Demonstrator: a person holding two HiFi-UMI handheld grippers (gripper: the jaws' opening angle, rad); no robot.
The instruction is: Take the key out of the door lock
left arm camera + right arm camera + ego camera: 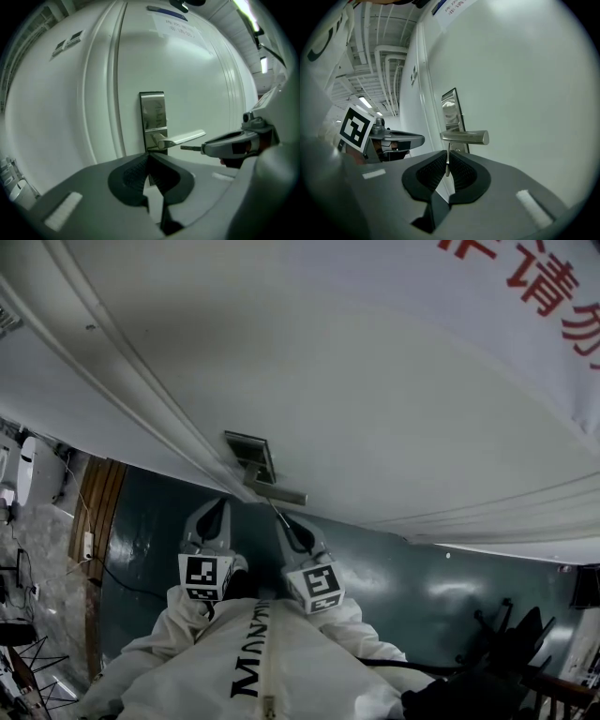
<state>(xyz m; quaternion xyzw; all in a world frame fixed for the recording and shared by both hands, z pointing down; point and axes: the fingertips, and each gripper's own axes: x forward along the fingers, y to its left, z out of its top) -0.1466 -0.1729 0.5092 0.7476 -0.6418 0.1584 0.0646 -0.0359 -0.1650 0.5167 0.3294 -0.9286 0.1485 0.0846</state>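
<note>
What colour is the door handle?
Brushed silver metal. The door handle shows best in the right gripper view.

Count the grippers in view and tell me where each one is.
2. The left gripper faces the door handle, jaws shut and empty. The right gripper sits beside it, clamped on the key. None seem hidden.

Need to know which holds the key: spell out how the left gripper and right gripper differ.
The right gripper is shut on the key, whose blade sticks out ahead; the left gripper is shut on nothing. The right gripper sits just below the door handle; the left gripper lines up with the lock plate. Both point at the door.
</note>
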